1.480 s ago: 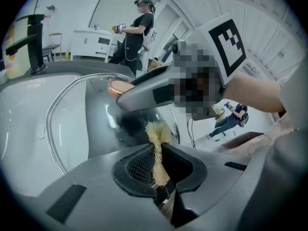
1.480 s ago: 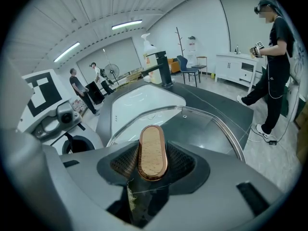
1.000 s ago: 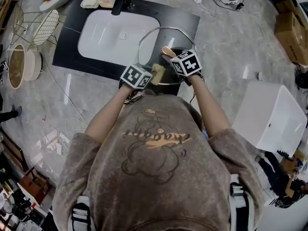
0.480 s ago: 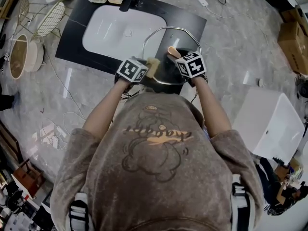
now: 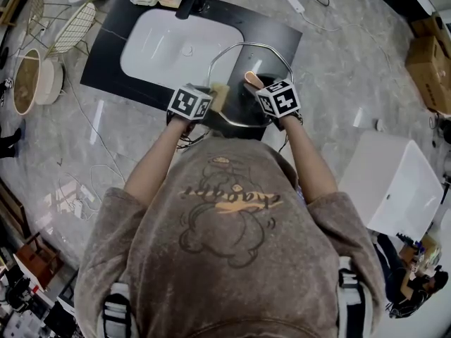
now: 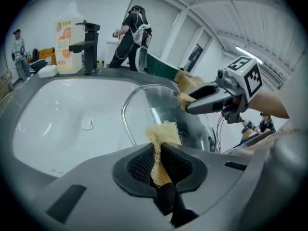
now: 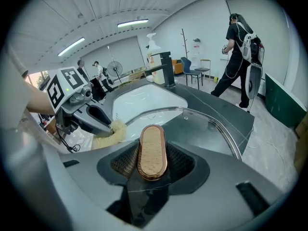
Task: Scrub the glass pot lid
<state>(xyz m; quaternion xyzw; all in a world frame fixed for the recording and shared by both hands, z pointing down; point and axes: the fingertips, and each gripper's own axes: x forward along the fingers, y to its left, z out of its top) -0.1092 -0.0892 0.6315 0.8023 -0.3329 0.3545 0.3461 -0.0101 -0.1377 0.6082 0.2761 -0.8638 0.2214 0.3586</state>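
The right gripper (image 5: 252, 84) clamps its fingers on the knob (image 7: 151, 150), propping the lid (image 7: 197, 129) at the sink (image 5: 162, 48) so the left gripper (image 6: 161, 162), fingers pinching a scrubber (image 6: 163, 134), can rub the glass.

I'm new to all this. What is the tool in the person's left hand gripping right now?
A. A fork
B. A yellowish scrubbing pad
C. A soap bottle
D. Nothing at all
B: in the left gripper view, the left gripper has its jaws shut on a fibrous yellowish scrubbing pad, whose tuft sticks out just in front of the glass lid.
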